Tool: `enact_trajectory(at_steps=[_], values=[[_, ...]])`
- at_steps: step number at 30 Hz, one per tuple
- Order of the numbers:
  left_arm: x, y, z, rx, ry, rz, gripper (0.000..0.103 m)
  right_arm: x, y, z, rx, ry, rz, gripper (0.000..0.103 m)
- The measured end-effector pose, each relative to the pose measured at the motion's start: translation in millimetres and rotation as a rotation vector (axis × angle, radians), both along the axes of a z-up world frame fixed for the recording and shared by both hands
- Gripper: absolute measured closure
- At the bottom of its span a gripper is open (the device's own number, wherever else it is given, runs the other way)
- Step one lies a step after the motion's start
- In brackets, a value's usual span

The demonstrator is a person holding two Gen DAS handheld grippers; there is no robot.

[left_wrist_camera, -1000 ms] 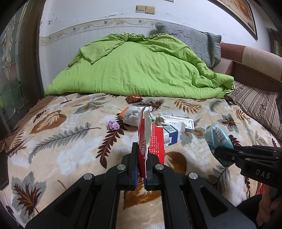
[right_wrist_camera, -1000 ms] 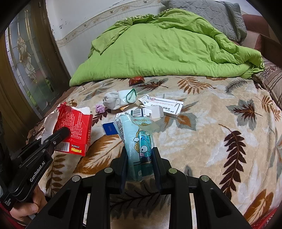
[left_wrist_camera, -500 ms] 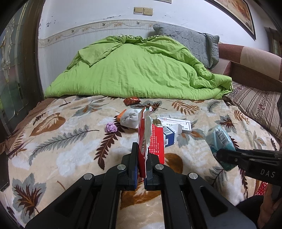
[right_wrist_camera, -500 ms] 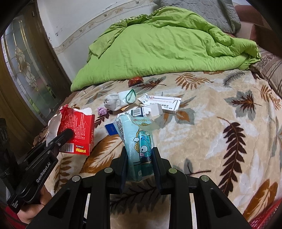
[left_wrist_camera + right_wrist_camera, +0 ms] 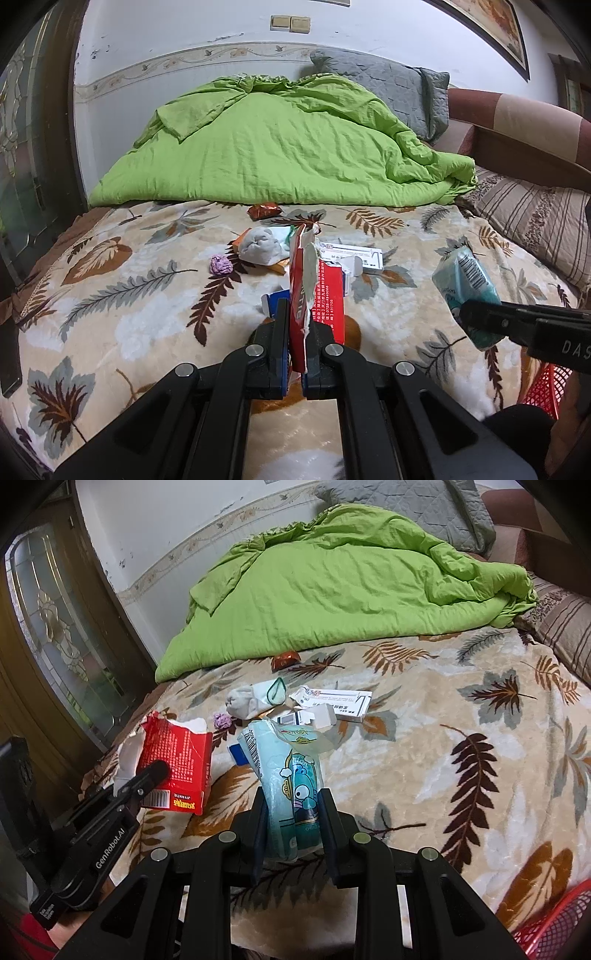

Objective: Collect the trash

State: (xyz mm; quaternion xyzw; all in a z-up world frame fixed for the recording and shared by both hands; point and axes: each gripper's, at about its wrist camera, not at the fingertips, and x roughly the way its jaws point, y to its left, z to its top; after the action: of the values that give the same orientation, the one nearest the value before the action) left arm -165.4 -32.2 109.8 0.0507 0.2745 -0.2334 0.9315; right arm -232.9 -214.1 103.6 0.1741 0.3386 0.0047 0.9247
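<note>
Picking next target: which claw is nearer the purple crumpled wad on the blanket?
Left. The left claw, shut on the red carton, sits just short of the purple wad; the right claw, holding the blue packet, is farther right.

Left wrist view low over the bed, facing the green quilt, right wrist view beside it, angled leftward, close on the same scattered litter, each catching the other hand-held gripper at its edge

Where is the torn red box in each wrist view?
Left wrist: the red box stands edge-on at centre, clamped in the left gripper.
Right wrist: the red box is at left, broadside, held by the left gripper.
Shared landmark: the purple wad on the blanket beyond it.
</note>
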Motion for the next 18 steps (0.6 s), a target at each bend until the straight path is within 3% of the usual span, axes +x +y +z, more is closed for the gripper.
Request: enact_trajectory(at_steps=[18], values=[[-37, -34, 17, -0.01, -0.02, -0.113, 0.099, -48, -37, 18, 0.049, -0.04, -0.076, 0.075]])
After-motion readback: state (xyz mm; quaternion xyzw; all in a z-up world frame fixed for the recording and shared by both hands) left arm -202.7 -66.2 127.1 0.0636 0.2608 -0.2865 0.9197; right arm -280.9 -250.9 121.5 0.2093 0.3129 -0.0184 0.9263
